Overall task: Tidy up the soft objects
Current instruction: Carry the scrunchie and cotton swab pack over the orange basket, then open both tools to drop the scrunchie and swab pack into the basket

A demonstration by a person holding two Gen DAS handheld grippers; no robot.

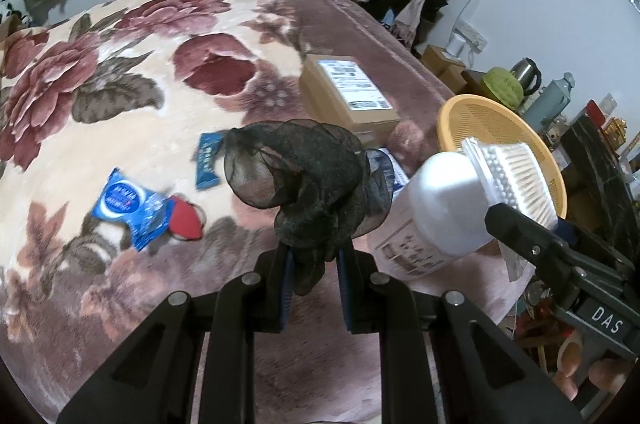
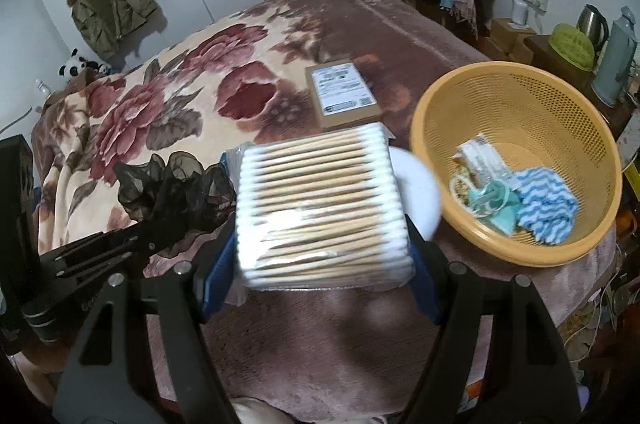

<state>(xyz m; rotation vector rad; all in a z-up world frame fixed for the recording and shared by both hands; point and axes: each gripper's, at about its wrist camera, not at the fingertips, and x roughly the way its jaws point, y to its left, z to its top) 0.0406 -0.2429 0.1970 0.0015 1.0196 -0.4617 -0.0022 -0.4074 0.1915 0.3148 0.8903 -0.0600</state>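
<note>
left tool (image 1: 312, 256) pinches the black scrunchie (image 1: 304, 175), right tool (image 2: 320, 264) clamps the cotton-swab pack (image 2: 320, 207), both lifted just left of the basket (image 2: 516, 95) for dropping in.

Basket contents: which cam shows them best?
Right wrist: it looks down into the basket, showing a blue zigzag cloth and small packets. Left wrist shows only its rim and mesh wall; a swab pack blocks the inside.

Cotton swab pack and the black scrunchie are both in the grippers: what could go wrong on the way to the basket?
The cotton swab pack is pinched by its ends in the right gripper; its slick wrap might slip. The black scrunchie hangs by one fold from the left gripper and could snag. The white bottle stands before the yellow basket, risking a knock.
</note>
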